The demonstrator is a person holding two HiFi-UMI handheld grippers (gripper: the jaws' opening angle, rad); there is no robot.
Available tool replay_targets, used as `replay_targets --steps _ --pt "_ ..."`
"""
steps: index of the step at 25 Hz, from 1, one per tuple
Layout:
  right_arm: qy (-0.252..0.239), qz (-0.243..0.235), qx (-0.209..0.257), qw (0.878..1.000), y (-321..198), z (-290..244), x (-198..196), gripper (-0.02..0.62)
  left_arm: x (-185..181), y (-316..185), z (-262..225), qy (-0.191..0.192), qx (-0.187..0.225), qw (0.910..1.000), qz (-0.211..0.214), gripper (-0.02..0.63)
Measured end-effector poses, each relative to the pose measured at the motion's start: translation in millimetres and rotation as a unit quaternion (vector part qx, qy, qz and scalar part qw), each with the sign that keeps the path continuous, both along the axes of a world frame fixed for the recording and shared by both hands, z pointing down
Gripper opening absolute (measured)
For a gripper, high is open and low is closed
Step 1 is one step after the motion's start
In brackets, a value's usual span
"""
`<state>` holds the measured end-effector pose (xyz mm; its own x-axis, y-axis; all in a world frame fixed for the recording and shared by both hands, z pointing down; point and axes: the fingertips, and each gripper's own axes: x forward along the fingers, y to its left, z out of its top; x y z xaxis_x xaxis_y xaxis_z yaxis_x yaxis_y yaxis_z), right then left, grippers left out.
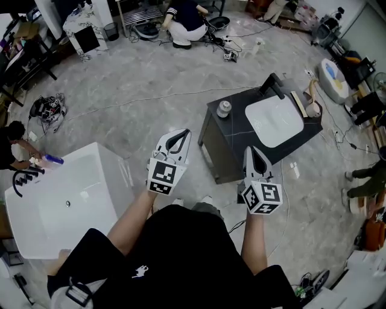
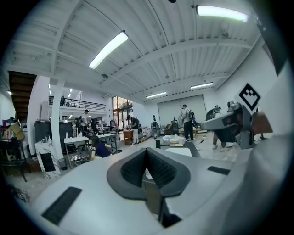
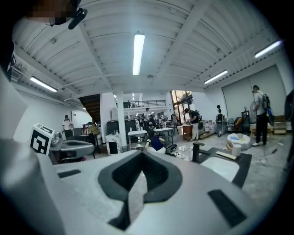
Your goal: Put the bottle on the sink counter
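Observation:
A small pale bottle (image 1: 224, 108) with a round cap stands upright on the left corner of the black sink counter (image 1: 241, 148). The counter holds a white basin (image 1: 274, 121) and a black faucet (image 1: 272, 84). My left gripper (image 1: 180, 134) is held in the air short of the counter's left side, shut and empty. To its right, my right gripper (image 1: 250, 151) hovers over the counter's near edge, also shut with nothing in it. In the left gripper view the jaws (image 2: 147, 152) meet, and in the right gripper view the jaws (image 3: 141, 157) meet too.
A large white tub-like sink (image 1: 36, 232) stands at the left with a blue bottle (image 1: 53, 159) on its rim, a person beside it. Another person crouches at the back (image 1: 184, 18). Cables and gear lie on the marble floor (image 1: 151, 78).

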<state>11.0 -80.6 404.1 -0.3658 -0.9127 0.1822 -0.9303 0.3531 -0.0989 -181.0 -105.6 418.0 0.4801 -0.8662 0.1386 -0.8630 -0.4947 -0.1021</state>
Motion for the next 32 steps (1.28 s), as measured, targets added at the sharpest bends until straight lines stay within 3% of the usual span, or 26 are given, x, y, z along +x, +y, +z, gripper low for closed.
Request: replay_targets --steps 6,18,32 --pt "0.007 0.023 0.002 1.0 21.8 1.6 -9.1 0.002 -17.3 14.3 9.6 0.009 -0.006 0.9999 0.002 0.002" --pt "0.006 0.049 0.002 0.999 41.6 -2.1 -4.2 0.002 -12.2 26.8 6.7 0.006 -0.002 0.9996 0.026 0.002" --pt "0.021 0.048 0.002 0.999 47.7 -2.4 -10.7 0.002 -14.7 29.1 6.3 0.002 -0.001 0.9995 0.033 0.002"
